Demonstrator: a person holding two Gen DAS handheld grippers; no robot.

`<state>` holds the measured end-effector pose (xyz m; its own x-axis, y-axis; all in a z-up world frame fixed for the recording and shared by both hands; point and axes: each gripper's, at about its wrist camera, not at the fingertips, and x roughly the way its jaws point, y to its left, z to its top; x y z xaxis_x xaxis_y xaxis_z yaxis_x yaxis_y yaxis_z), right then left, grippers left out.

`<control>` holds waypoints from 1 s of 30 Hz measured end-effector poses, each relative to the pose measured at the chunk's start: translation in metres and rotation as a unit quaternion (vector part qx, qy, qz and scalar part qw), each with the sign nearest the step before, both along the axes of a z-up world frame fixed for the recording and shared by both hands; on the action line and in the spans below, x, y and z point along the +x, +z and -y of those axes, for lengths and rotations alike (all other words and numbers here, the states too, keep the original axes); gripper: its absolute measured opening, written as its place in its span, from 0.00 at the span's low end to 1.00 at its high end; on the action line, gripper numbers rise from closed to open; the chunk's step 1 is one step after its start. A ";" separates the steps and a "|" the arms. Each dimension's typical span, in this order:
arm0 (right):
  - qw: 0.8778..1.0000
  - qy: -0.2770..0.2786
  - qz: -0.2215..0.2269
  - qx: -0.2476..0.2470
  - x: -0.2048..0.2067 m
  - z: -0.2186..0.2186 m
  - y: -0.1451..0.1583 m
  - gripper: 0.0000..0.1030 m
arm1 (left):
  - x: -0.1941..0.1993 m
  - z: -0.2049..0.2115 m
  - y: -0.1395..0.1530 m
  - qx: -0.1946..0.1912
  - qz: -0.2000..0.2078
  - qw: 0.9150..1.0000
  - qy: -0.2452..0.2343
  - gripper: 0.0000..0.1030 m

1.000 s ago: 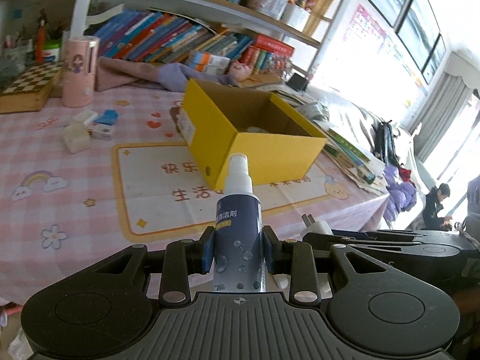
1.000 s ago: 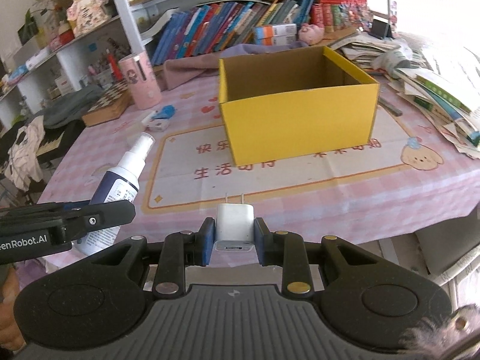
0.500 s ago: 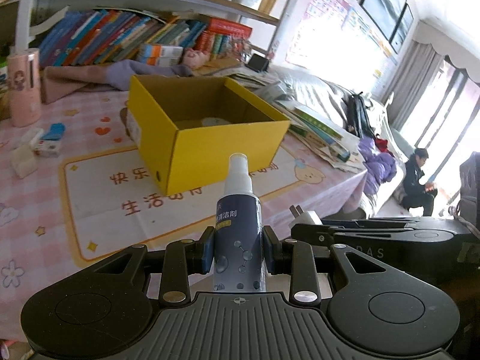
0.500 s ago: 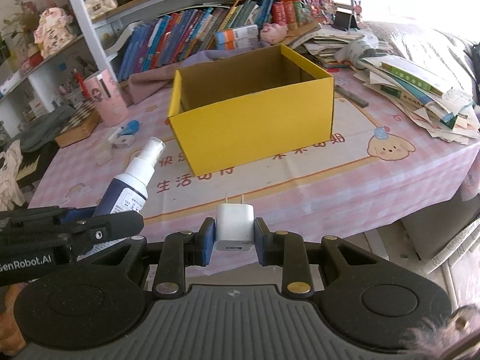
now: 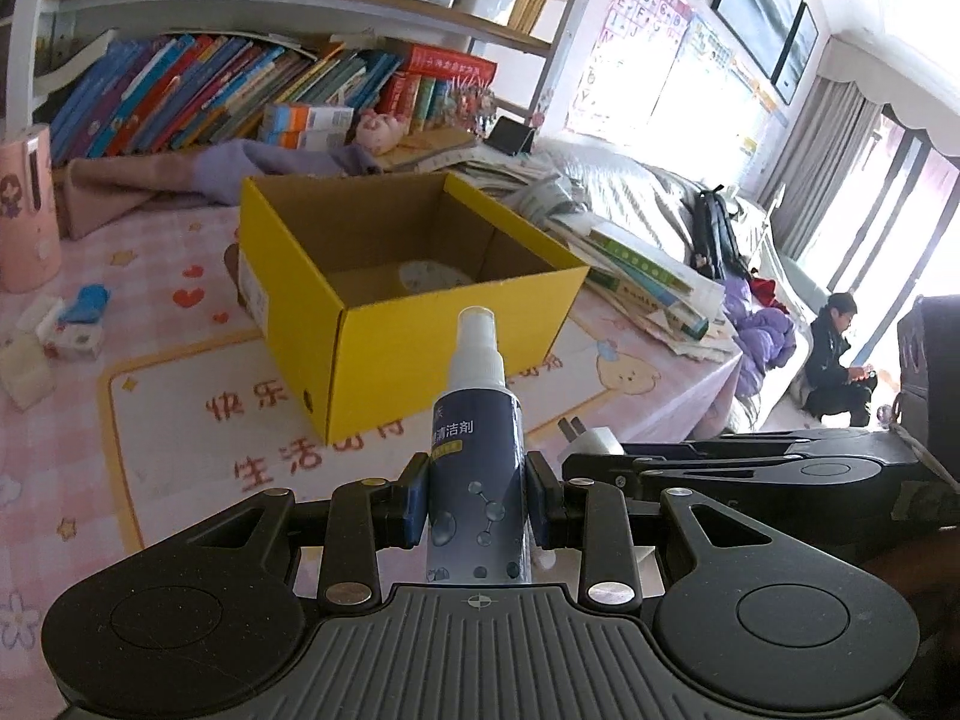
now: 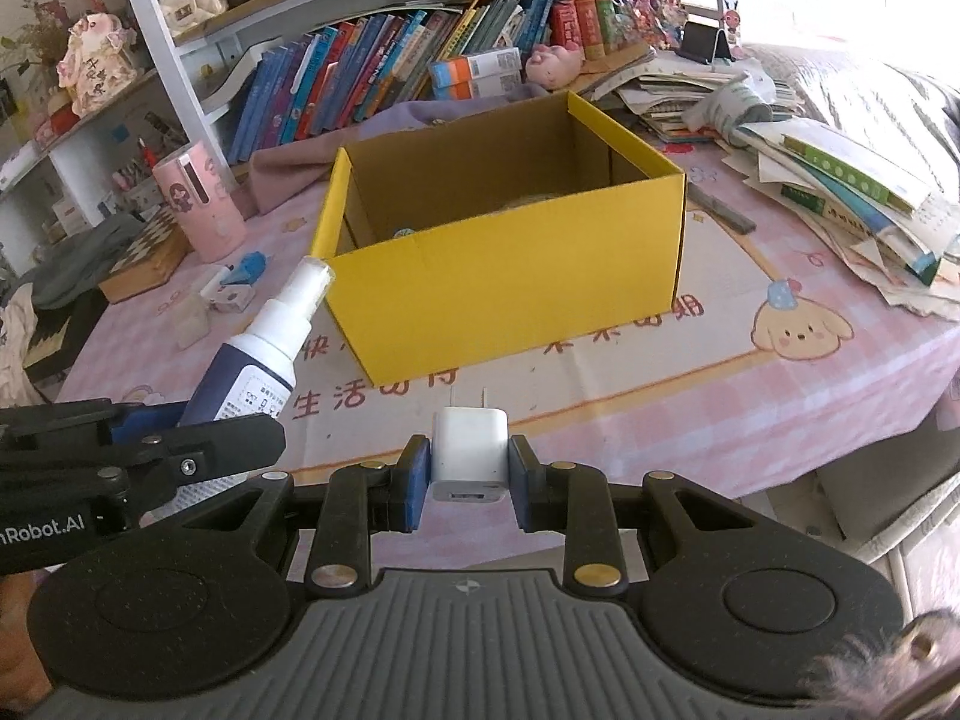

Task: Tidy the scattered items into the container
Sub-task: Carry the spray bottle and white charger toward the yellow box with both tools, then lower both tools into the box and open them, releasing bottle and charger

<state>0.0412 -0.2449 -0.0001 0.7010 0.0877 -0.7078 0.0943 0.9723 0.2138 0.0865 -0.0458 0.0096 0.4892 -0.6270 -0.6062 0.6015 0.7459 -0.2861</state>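
Desk (image 6: 750,396) wears a pink checked cloth; crowded bookshelf (image 6: 420,66) behind; yellow box (image 6: 504,258) open mid-desk; left tool (image 5: 477,507) clamps the spray bottle (image 5: 477,450), right tool (image 6: 469,483) clamps the white charger (image 6: 470,444), both short of the box; box contents mostly hidden by its walls.

A dark blue spray bottle (image 5: 477,456) with a white nozzle stands upright at lower centre of the left wrist view, pinched between blue fingers (image 5: 415,501). A white plug adapter (image 6: 471,444), prongs pointing away, sits likewise clamped in the right wrist view. The open yellow cardboard box (image 6: 510,276) rests mid-frame on the bench.
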 end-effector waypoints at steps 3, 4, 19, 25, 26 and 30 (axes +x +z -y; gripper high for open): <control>1.000 0.002 0.000 0.001 0.009 0.007 0.003 0.25 | 0.007 0.009 0.002 0.005 0.007 1.000 -0.007 0.30; 1.000 0.001 0.003 0.001 0.012 0.010 0.005 0.25 | 0.009 0.012 0.004 0.006 0.013 1.000 -0.010 0.30; 0.996 0.021 0.082 -0.016 0.075 0.062 0.057 0.25 | 0.068 0.043 0.042 -0.038 0.056 0.997 0.038 0.30; 0.994 0.052 0.090 -0.026 0.117 0.081 0.058 0.25 | 0.094 0.060 0.040 -0.028 0.062 0.995 0.078 0.30; 0.994 0.060 0.090 -0.028 0.126 0.083 0.057 0.25 | 0.099 0.063 0.040 -0.024 0.062 0.994 0.085 0.30; 0.992 0.090 0.084 -0.036 0.157 0.087 0.048 0.25 | 0.119 0.069 0.034 -0.005 0.061 0.992 0.114 0.30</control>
